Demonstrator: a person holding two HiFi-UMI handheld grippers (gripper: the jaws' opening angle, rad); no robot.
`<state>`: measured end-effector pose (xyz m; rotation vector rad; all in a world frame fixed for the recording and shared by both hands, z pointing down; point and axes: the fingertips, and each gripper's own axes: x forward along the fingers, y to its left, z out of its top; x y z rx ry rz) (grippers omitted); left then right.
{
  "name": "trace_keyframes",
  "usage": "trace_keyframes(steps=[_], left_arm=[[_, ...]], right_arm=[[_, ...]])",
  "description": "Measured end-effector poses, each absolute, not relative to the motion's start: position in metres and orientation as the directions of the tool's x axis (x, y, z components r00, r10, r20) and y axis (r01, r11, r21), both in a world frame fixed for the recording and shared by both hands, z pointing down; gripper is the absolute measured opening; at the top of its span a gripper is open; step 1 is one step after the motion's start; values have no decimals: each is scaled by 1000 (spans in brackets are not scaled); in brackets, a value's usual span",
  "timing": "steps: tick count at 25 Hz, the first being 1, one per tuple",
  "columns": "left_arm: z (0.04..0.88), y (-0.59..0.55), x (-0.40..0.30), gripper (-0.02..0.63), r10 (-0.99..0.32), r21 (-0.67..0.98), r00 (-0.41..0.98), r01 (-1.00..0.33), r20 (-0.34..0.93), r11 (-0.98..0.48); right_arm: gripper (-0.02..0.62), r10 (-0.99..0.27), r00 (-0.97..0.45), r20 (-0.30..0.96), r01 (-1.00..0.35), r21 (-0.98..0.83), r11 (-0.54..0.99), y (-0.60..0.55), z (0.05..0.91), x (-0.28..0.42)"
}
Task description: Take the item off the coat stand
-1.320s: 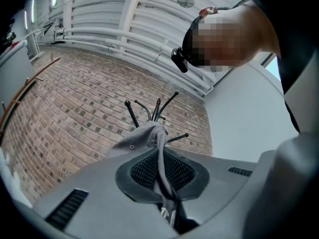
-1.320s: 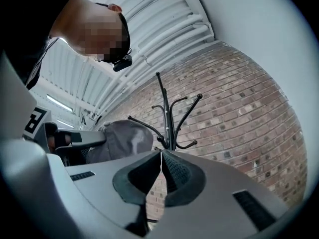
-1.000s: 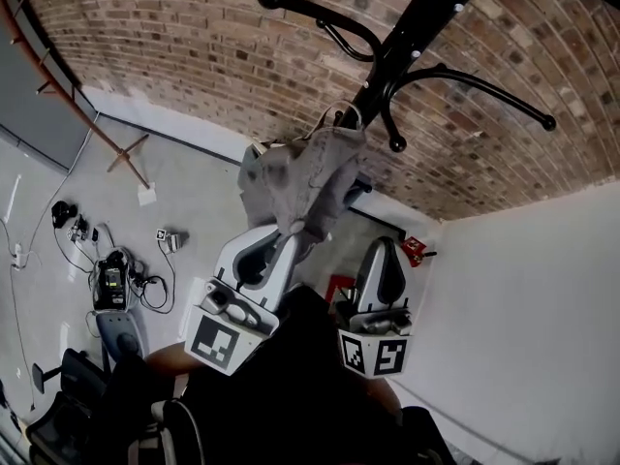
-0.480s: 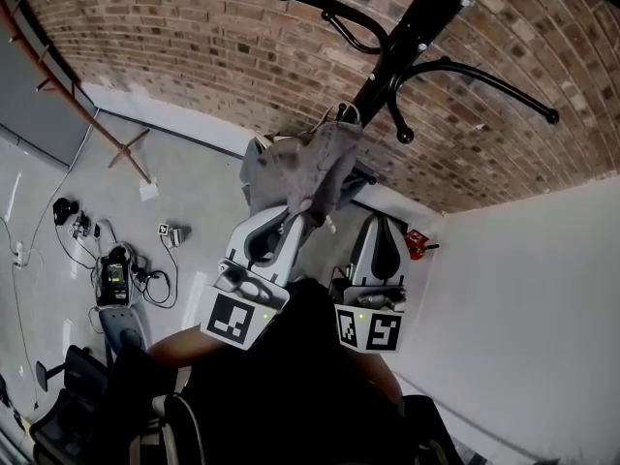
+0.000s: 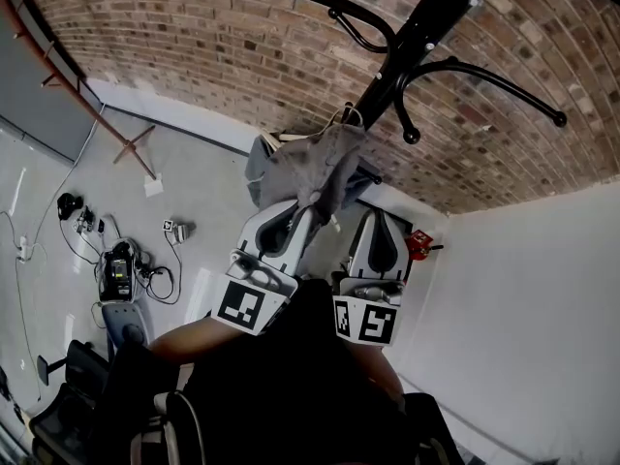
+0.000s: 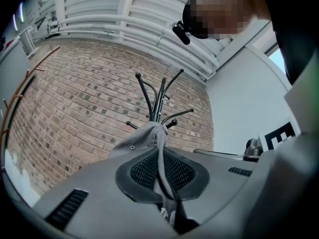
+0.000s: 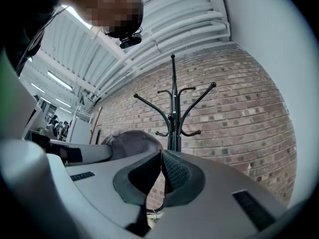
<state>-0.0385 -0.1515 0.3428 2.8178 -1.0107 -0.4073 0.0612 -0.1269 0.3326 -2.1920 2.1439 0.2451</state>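
A grey cap (image 5: 310, 168) hangs bunched in front of the black coat stand (image 5: 407, 46), just below its lower hooks. My left gripper (image 5: 308, 213) is shut on a fold of the cap's cloth. The left gripper view shows the cap (image 6: 141, 139) pinched between the dark pads, with the stand (image 6: 156, 97) behind it. I cannot tell whether the cap still touches a hook. My right gripper (image 5: 377, 219) sits close beside the left one, shut with nothing in it. In the right gripper view its pads meet below the stand (image 7: 173, 108), and the cap (image 7: 130, 142) is to the left.
A brick wall (image 5: 194, 37) stands behind the stand and a white wall (image 5: 523, 289) is on the right. Cables and small devices (image 5: 114, 274) lie on the grey floor at the left. A small red object (image 5: 417, 244) sits by the wall's foot.
Both grippers have slid up the picture toward the stand's pole and drawn closer together. The cap has stayed in the left gripper and bunched up more.
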Motion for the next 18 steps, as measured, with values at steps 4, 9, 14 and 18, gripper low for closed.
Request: trace_keyframes(steps=[4,9,14,18], left_arm=[[342,-152,-36,34,-633,196,746,-603,-206,-774],[344,-146,-30,34,-618,191,761,-589,-197,-785],[343,-139,-32,34,-604,183,767,-576,-214,-796],[348,-138,-31,34,-602,183,770,-574,-211,-798]], right_arm=[[20,-989,30,-142,-998,59,-38,-130,335,63],[20,-990,34,-136,-998,49,-41,-129,337,63],[20,-990,39,-135,-997,53,-47,-123,339,60],[20,-990,39,-138,-997,58,-47,-118,342,58]])
